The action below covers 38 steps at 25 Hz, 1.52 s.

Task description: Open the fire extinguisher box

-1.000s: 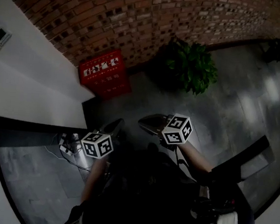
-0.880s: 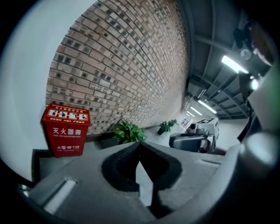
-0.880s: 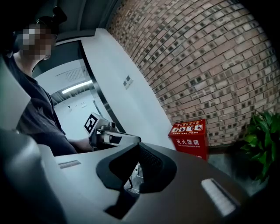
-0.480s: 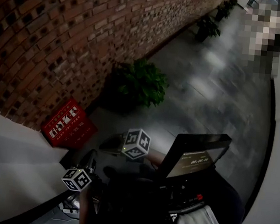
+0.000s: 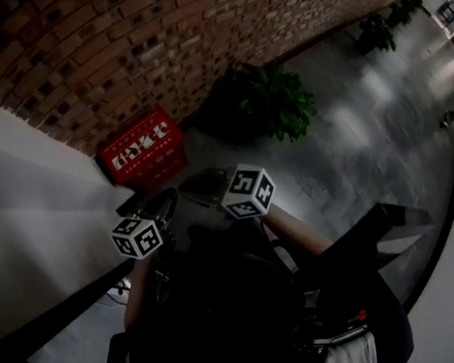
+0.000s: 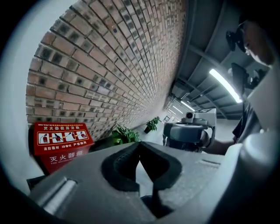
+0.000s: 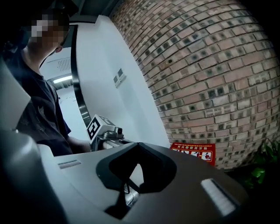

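Approach step: the fire extinguisher box (image 5: 142, 154), lid down, stands against the brick wall (image 5: 106, 29) at left centre, well apart from both tools. The left gripper (image 6: 140, 146) and right gripper (image 7: 138, 146) have jaws pressed together, empty. The next move probably calls for closing in on the lid.

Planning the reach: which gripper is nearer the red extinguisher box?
Left, probably. The box lies ahead-left of the left gripper and looks large in its view; from the right gripper it lies ahead-right and looks smaller.
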Tool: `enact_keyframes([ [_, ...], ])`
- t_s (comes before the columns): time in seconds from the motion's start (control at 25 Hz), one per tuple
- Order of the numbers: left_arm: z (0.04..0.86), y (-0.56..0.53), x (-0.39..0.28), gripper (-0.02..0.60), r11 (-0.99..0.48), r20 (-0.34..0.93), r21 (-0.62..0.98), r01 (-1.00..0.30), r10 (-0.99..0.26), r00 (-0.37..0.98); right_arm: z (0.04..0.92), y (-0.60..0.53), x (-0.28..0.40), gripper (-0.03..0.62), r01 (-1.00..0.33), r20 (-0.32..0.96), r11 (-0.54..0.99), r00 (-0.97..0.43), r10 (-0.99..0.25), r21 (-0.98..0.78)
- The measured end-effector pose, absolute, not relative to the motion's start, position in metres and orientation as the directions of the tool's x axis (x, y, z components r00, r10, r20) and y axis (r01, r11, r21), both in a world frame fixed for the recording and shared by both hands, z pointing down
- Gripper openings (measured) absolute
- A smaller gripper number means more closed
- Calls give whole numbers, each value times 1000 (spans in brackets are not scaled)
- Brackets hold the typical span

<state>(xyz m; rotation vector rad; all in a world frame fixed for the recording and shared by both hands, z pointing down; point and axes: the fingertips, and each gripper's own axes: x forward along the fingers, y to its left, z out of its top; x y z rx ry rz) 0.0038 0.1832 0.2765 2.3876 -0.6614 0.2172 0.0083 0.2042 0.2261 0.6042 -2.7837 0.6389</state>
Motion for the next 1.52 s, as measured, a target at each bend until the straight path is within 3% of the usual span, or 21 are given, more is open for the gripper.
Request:
enact_keyframes([
  [0.24, 268, 146, -35, 2, -639, 294, 537, -550, -470, 832, 241, 165, -24, 0, -447, 329, 817, -883, -336, -364],
  [0.52, 282, 142, -90, 2, -466, 367, 555, -689, -607, 706, 270, 165, -71, 0, -299, 355, 850, -924, -144, -434],
  [0.68, 290, 126, -97, 2, -410, 389, 547, -730, -648, 655, 282, 147, -71, 0, -264, 358, 858, -928, -101, -441],
  [0.96, 295, 68, -101, 2, -263, 455, 494, -829, -735, 504, 298, 98, -61, 0, -213, 358, 867, -933, -44, -450],
  [1.24, 284, 35, -62, 2, -229, 503, 442, -867, -737, 451, 325, 86, -19, 0, -98, 359, 822, -924, 135, -561],
  [1.52, 284, 4, -39, 2, -244, 544, 359, -901, -730, 414, 324, 49, 5, 0, -89, 331, 824, -935, 124, -560],
])
